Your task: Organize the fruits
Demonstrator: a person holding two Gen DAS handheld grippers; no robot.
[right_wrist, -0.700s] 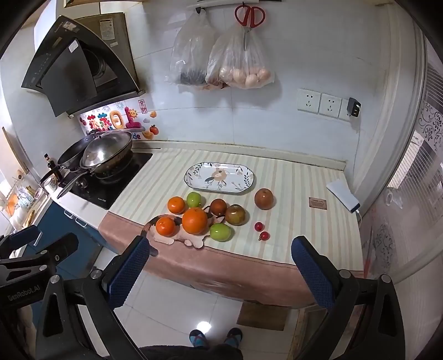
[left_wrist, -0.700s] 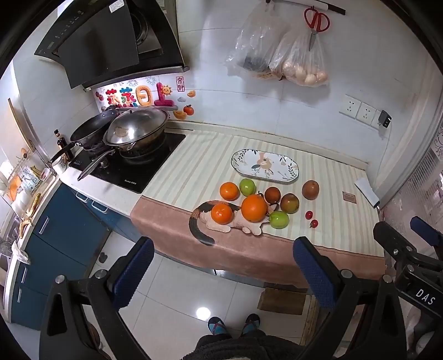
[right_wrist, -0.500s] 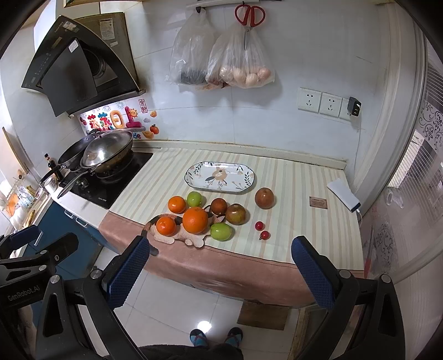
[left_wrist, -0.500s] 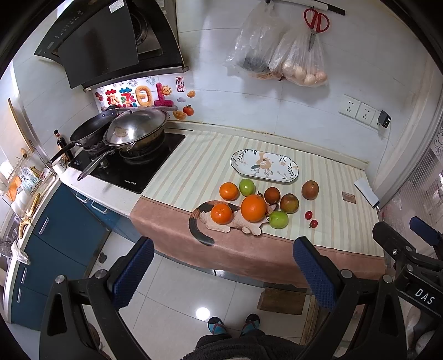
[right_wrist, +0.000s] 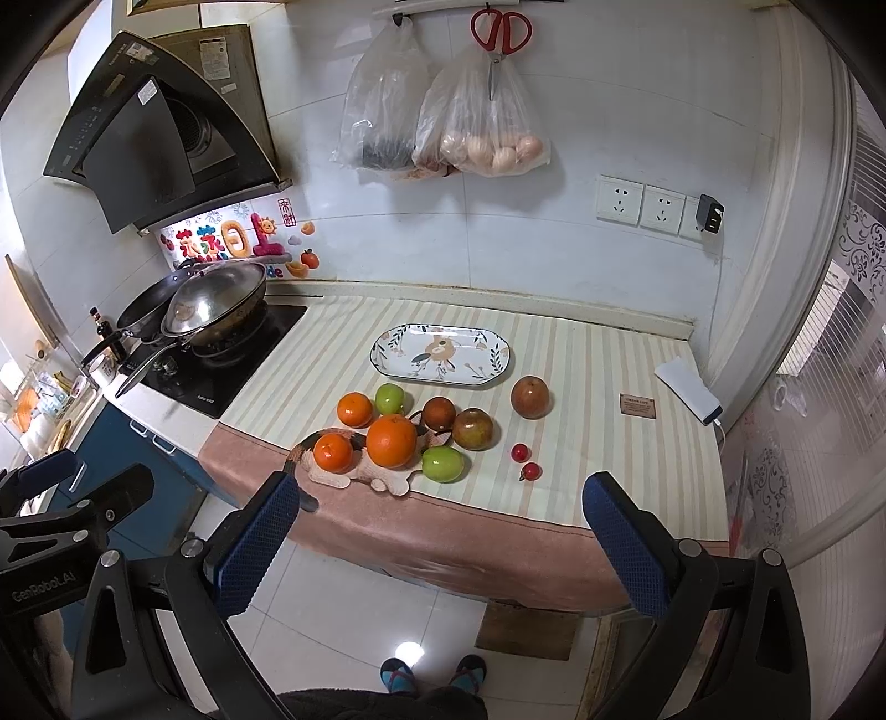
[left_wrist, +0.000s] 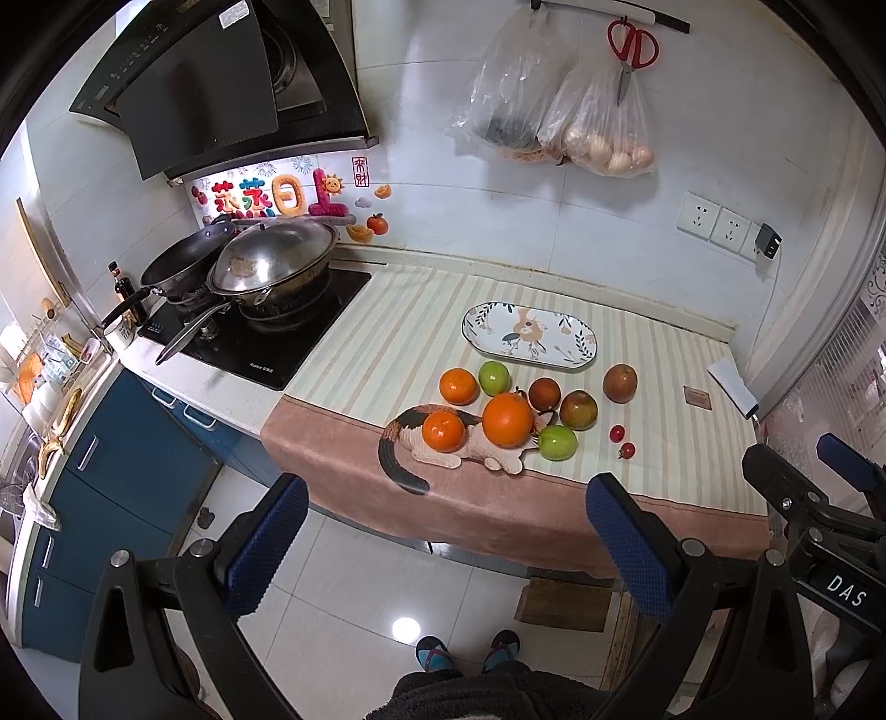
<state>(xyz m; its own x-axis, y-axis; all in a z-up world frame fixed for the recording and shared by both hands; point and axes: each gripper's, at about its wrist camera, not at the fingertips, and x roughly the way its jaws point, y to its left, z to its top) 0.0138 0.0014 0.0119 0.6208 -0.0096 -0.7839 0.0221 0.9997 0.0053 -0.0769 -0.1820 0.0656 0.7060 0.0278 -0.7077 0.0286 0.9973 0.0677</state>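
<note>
Fruit lies in a cluster on the striped counter cloth (left_wrist: 398, 338): a large orange (left_wrist: 507, 420) (right_wrist: 391, 441), two smaller oranges (left_wrist: 443, 431) (left_wrist: 458, 385), two green fruits (left_wrist: 557, 442) (left_wrist: 493, 378), three brownish-red fruits (left_wrist: 619, 382) and two cherry tomatoes (left_wrist: 617, 433). Behind them rests an oval patterned plate (left_wrist: 581, 354) (right_wrist: 387, 354), with nothing on it. My left gripper (left_wrist: 448, 540) and right gripper (right_wrist: 443, 534) both hang open over the floor in front of the counter, well short of the fruit and holding nothing.
A hob with a lidded wok (left_wrist: 274, 266) and a frying pan sits left of the cloth. Plastic bags (left_wrist: 598, 127) and red scissors (left_wrist: 631, 47) hang on the wall. A white power bank (right_wrist: 686, 390) lies at the right. The person's slippered feet (left_wrist: 468, 651) stand on the tiled floor.
</note>
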